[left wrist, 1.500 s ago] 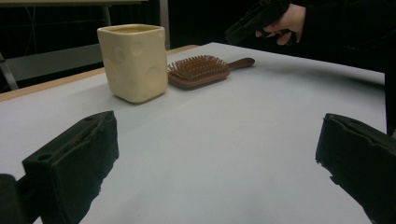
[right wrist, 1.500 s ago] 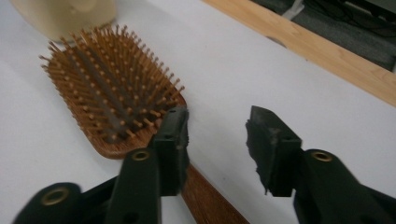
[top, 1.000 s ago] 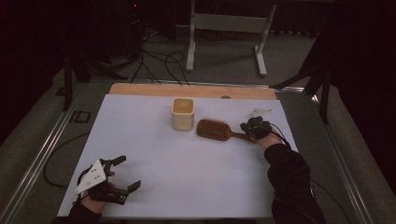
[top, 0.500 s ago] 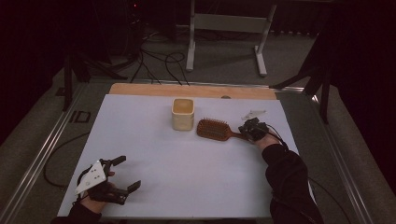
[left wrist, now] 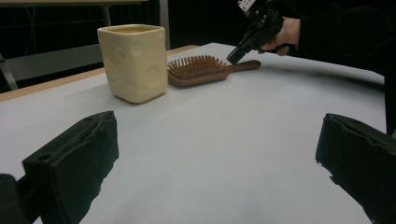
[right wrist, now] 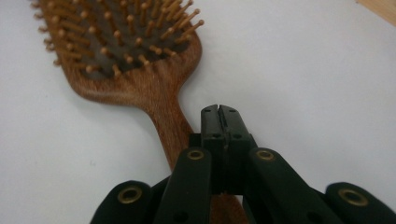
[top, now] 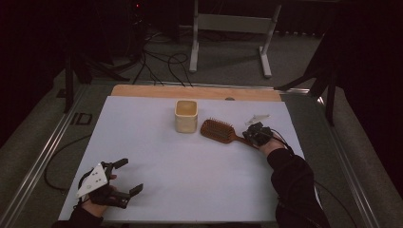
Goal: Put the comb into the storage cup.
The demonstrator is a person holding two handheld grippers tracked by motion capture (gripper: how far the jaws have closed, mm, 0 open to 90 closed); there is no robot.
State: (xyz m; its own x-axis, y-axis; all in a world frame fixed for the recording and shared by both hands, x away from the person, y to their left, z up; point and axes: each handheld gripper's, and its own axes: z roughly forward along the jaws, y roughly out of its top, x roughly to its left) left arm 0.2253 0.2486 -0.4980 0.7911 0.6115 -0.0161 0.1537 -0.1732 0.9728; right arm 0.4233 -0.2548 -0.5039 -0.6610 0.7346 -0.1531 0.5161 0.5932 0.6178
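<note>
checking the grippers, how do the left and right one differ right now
The left gripper has its jaws wide open with nothing between them; the right gripper is shut, jaws pressed together over the brush handle. The left sits at the table's near edge, the right farther off. Both are black.

I see cup (top: 186, 115) on table (top: 190, 171), far centre; hairbrush (top: 219, 130) just right of it, handle toward right gripper (top: 254, 135); left gripper (top: 124, 176) near-left.

A brown wooden paddle hairbrush (top: 220, 131) lies flat on the white tabletop (top: 190, 175), wooden-tipped bristles facing up. Its oval head sits just beside a cream square ceramic cup (top: 186, 115), and its handle points away from the cup toward the table's right side.
</note>
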